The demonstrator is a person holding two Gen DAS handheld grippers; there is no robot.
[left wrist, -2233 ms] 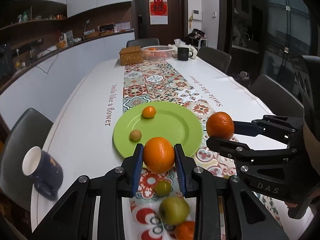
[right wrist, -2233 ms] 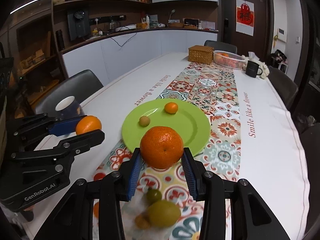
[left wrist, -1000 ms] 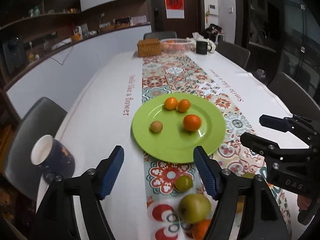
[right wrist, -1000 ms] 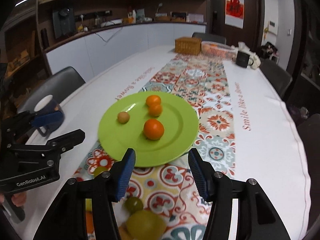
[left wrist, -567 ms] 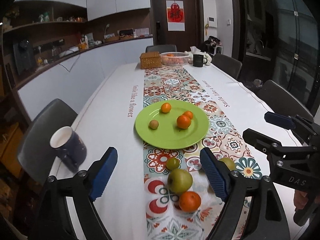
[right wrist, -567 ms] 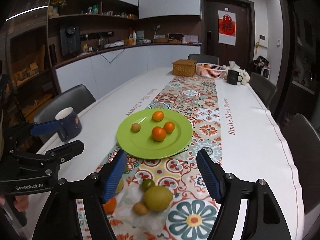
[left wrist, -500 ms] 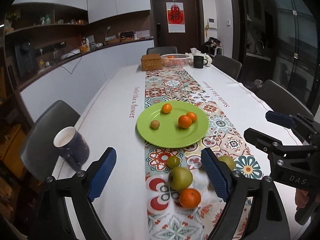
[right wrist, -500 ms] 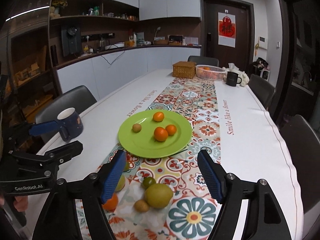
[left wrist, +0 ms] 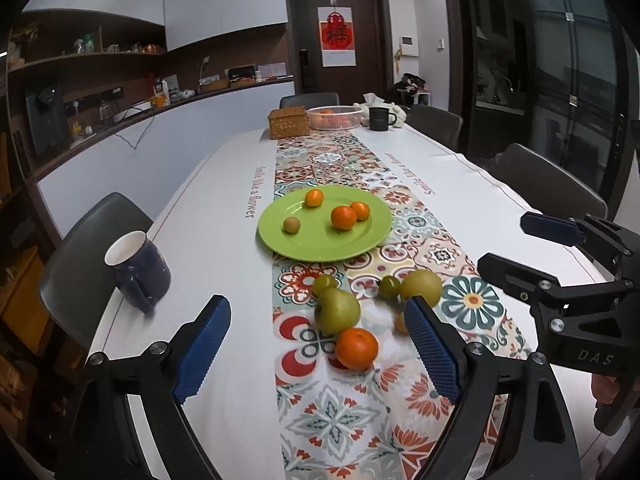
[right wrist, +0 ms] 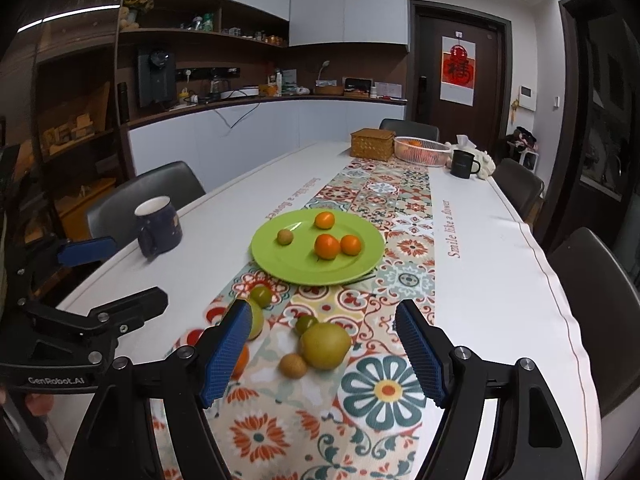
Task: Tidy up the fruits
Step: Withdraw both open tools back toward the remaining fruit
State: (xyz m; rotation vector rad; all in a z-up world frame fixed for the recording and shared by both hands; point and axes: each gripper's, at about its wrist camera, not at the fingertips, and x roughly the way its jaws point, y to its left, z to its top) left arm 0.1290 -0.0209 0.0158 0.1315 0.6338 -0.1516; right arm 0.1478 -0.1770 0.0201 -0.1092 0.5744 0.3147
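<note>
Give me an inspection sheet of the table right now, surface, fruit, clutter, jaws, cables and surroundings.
Surface: white table with a patterned tile runner down the middle.
Job's things: green plate holds three oranges and one small brown fruit. Off the plate on the runner: an orange, a green apple, a yellow-green pear, two small green fruits, one small brown fruit.
Clutter: navy mug, black mug, wicker box, white basket.
Grippers: left gripper and right gripper, jaws wide apart, both empty.
Cables: one hangs from the counter.
Surroundings: grey chairs, shelves, dark door.
</note>
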